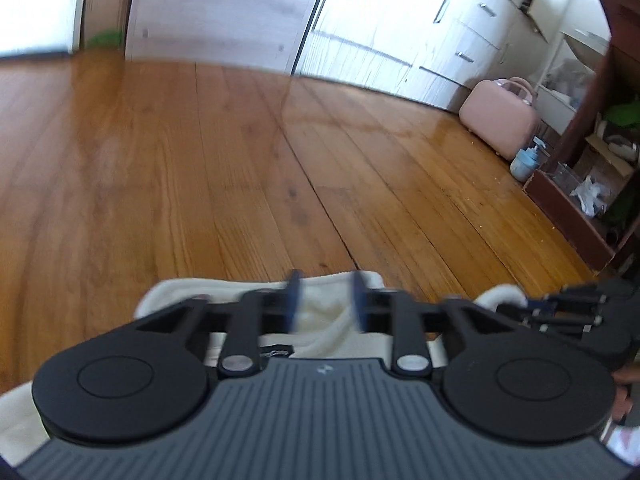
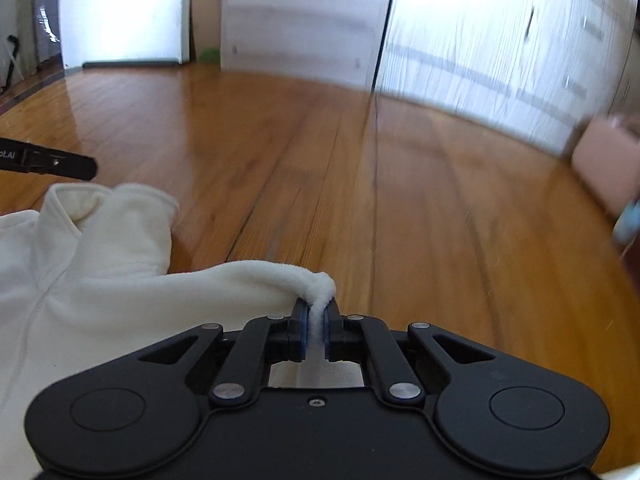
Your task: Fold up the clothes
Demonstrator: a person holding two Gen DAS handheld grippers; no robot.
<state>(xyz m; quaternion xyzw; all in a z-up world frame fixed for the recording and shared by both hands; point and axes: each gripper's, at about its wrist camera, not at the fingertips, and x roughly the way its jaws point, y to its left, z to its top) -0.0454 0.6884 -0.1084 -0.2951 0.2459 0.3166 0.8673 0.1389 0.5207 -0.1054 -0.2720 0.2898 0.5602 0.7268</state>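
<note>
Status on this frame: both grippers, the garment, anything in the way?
Right gripper shut on cream garment edge. Left gripper open, jaws apart over the cloth. Wooden floor ahead bare; pink case off by the wall.

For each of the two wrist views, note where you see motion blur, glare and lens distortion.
Left wrist view: the left gripper has smeared blue fingertips, the far doors are soft, and the floor planks bow outward. Right wrist view: the right side streaks, the pink case smears, window glare sheens the floor, yet the cream garment pinched in the right gripper stays sharp.
</note>
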